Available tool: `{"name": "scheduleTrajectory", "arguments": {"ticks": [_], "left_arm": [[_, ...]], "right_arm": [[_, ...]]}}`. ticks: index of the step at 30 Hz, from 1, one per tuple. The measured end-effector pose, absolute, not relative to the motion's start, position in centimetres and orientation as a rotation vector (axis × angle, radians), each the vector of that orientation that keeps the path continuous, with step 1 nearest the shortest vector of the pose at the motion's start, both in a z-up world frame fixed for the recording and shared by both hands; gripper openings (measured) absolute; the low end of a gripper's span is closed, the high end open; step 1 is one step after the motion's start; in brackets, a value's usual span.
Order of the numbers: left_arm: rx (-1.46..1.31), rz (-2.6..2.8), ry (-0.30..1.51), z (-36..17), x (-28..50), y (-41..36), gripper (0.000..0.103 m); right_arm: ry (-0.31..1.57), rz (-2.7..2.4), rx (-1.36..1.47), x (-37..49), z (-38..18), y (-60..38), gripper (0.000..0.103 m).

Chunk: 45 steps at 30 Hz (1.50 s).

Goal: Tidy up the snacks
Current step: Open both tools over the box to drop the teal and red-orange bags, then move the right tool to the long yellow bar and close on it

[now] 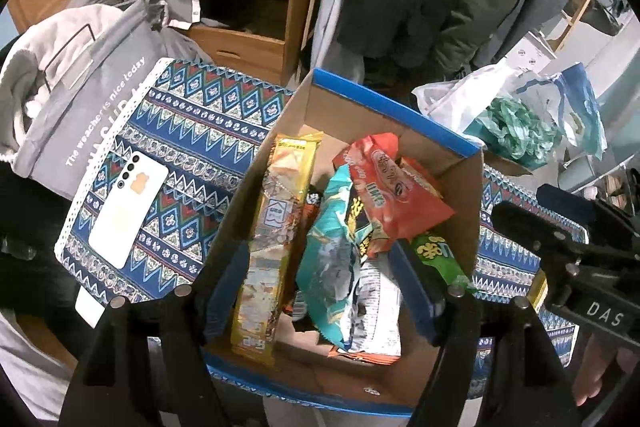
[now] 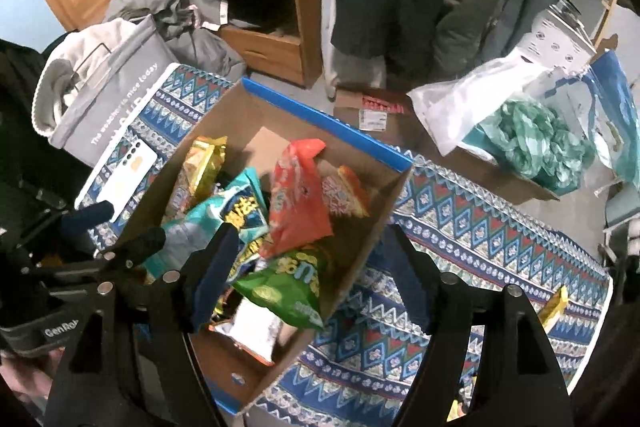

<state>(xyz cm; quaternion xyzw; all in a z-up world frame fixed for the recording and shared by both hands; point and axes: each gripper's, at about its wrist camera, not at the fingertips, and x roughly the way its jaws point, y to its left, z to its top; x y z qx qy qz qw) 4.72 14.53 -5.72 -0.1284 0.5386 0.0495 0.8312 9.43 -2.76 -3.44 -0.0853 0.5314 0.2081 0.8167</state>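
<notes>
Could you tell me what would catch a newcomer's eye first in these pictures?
The open cardboard box crammed with bright snack packets, an orange packet on top, standing on a blue patterned cloth. A white phone lies on the cloth left of the box.
</notes>
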Motion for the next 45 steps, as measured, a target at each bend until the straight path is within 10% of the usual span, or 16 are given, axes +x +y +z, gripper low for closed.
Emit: {"name": "scheduleTrajectory", "arguments": {"ticks": [45], "left_arm": [[0.093,-0.143,1.173,-6.4,6.4,-7.0,0.075]], "right_arm": [[1.263,0.017,0.023,6.3,-10.1,-28.8,0.075]]}}
